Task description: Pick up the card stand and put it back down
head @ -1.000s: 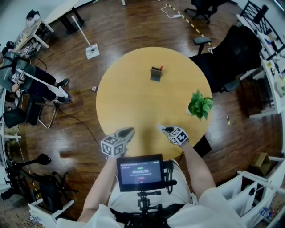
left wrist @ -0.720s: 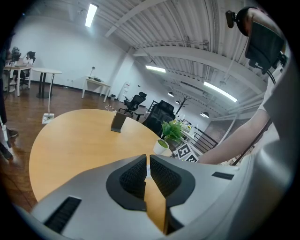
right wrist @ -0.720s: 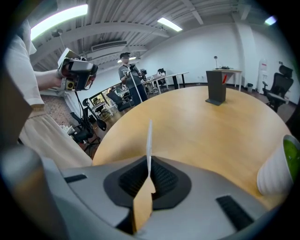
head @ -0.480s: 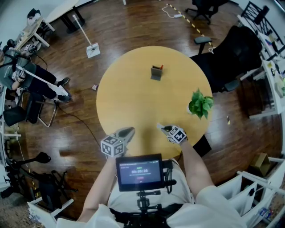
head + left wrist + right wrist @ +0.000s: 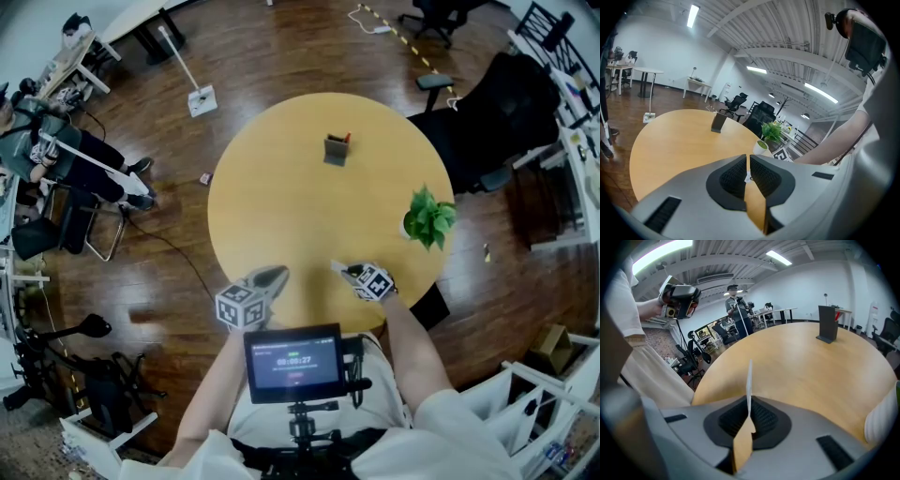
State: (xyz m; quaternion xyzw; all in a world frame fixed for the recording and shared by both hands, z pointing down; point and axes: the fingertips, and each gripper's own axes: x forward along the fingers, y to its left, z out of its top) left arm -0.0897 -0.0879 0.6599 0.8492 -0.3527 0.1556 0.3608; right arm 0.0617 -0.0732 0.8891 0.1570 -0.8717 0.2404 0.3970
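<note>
Bare round table (image 5: pixel 281 187), its near edge beneath both grippers. Left gripper (image 5: pixel 274 276) has its jaws together, empty; right gripper (image 5: pixel 337 268) pinches a thin white card (image 5: pixel 749 380). Card stand (image 5: pixel 336 149) is upright, well ahead of them. Plant (image 5: pixel 430 217) sits at the rim beyond the right gripper.

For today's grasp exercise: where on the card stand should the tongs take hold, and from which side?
Probably the upright panel of the stand, near its top, closing on front and back. Come from above on the near side: it stands upright alone far across the table, its foot too low to pinch. The left tongs are empty; the right tongs hold a card.
</note>
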